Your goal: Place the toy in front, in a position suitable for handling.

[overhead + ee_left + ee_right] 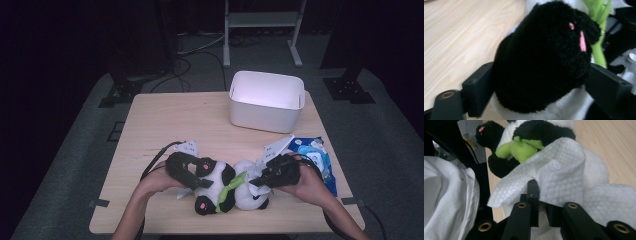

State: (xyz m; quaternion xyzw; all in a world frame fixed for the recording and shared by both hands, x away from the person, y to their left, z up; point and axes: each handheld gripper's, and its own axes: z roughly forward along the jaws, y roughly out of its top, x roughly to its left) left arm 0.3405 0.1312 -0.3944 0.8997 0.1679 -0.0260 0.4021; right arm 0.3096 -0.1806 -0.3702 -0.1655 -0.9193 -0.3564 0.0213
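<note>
The left gripper [192,176] has its jaws clamped on a black plush limb of the panda toy [225,187], which lies near the table's [165,125] front edge, with bare wood open to its left and beyond it. Just right, the right gripper [260,177] pinches a white wet wipe [559,170] between closed jaws, pressed against the panda's white fur. A blue wipes packet [317,155] lies near the right edge. A white bin [266,100] stands at the far edge. Grey carpet surrounds the table; the room behind is dark.
</note>
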